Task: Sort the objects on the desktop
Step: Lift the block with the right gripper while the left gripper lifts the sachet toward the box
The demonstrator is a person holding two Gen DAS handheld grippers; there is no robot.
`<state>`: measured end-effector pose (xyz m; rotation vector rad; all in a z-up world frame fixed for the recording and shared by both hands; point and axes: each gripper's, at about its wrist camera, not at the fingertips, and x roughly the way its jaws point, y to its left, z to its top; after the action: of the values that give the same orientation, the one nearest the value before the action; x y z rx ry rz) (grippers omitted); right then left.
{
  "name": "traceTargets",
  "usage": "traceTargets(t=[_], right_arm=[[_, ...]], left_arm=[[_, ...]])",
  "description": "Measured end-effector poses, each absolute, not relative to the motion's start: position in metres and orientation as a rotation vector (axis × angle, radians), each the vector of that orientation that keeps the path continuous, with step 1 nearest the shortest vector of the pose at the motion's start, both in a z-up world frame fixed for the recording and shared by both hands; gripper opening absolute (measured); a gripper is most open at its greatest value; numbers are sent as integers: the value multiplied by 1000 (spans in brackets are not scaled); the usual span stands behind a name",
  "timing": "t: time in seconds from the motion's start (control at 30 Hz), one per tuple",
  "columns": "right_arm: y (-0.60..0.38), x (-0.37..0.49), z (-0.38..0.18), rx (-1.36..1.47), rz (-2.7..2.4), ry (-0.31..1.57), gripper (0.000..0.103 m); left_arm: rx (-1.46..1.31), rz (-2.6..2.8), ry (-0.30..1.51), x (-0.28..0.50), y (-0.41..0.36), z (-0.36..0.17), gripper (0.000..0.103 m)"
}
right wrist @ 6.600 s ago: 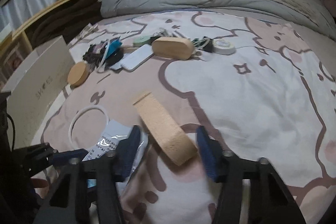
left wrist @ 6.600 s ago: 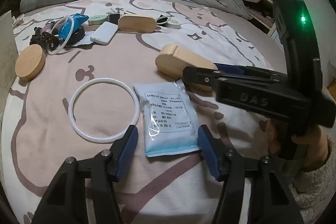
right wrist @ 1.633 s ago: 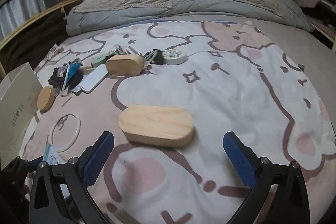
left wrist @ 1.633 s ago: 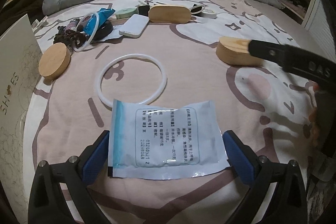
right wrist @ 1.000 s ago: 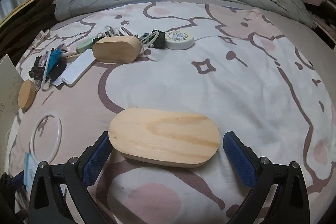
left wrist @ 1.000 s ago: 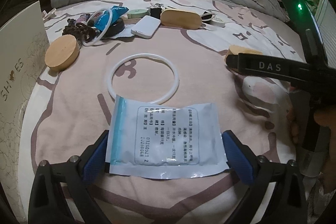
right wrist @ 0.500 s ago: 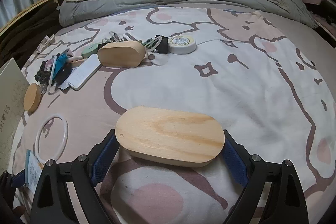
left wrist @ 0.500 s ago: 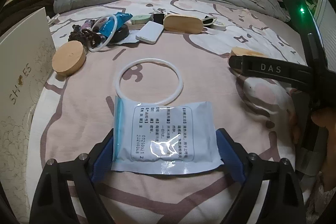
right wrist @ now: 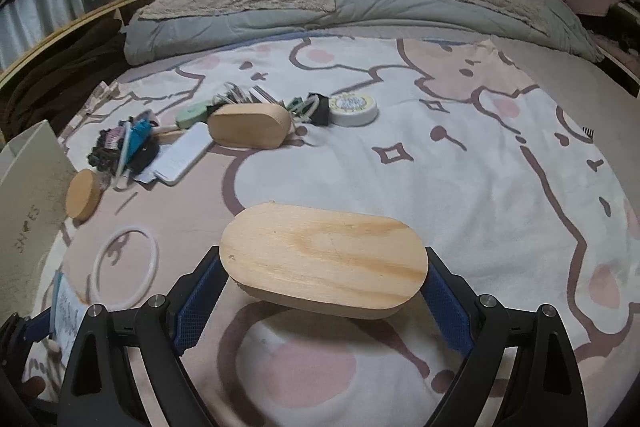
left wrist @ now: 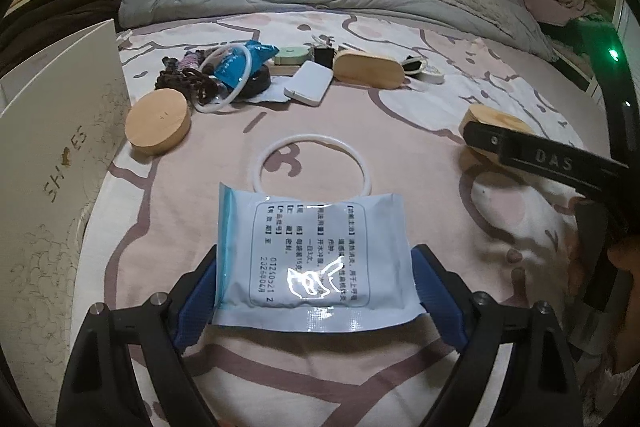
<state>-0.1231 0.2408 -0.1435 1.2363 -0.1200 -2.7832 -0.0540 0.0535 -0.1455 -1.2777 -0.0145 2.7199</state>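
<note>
- Left tongs (left wrist: 316, 283) clamp the pale blue sachet (left wrist: 312, 255) by its side edges, just above the bedspread (left wrist: 400, 115).
- Right tongs (right wrist: 322, 291) pinch the oval wooden lid (right wrist: 320, 261) end to end, raised over its shadow.
- Step in hand, likely: both picks made, carrying off.
- Next: take each to its group; the white ring (left wrist: 314, 167) and clutter (left wrist: 224, 75) wait.
</note>
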Motion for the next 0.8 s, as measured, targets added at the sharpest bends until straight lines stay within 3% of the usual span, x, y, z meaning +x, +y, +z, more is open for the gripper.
traceTargets(t=[0.8], right_arm=[[205,-53,-88,935,-2739,-88,93]], left_arm=[[-1036,2880,-83,-36,12,-84,91]])
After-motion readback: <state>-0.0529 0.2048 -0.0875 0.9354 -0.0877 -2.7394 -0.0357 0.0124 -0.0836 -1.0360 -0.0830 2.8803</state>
